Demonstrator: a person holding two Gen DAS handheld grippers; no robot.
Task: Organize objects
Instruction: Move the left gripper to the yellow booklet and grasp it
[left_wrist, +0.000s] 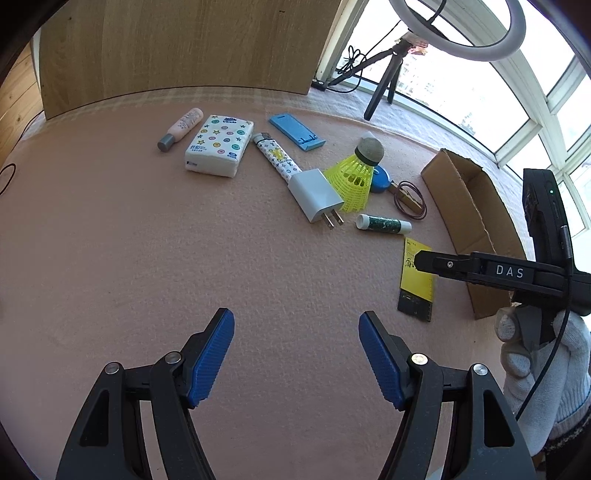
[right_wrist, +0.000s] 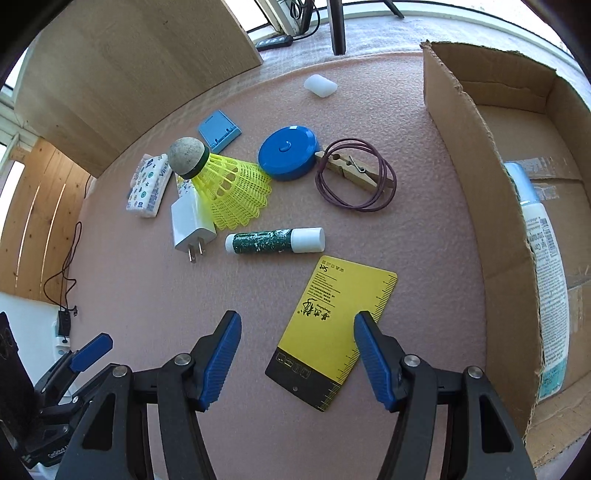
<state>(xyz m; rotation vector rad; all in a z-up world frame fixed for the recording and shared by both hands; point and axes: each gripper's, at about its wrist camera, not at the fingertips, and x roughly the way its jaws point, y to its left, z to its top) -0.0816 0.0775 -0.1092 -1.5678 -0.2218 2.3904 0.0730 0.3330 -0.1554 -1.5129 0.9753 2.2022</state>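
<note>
Left gripper (left_wrist: 296, 358): jaws spread, empty, parked over bare mat (left_wrist: 129, 240), leaving the clutter clear.

Right gripper (right_wrist: 297, 360): jaws apart, nothing grasped, straddling the flat yellow card (right_wrist: 332, 317) beside the cardboard box (right_wrist: 480, 192), likely next to pick up.

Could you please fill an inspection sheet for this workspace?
Surface: pink mat.
Job's things: yellow card, glue stick, charger, shuttlecock, blue tape measure, clothespin inside a cord loop; cardboard box holds a bottle.
Clutter: tissue pack, lighter, pink tube.
Grippers: left tool open, empty; right tool open over the card.
Cables: power strip.
Surroundings: wooden board, ring light, windows.
</note>
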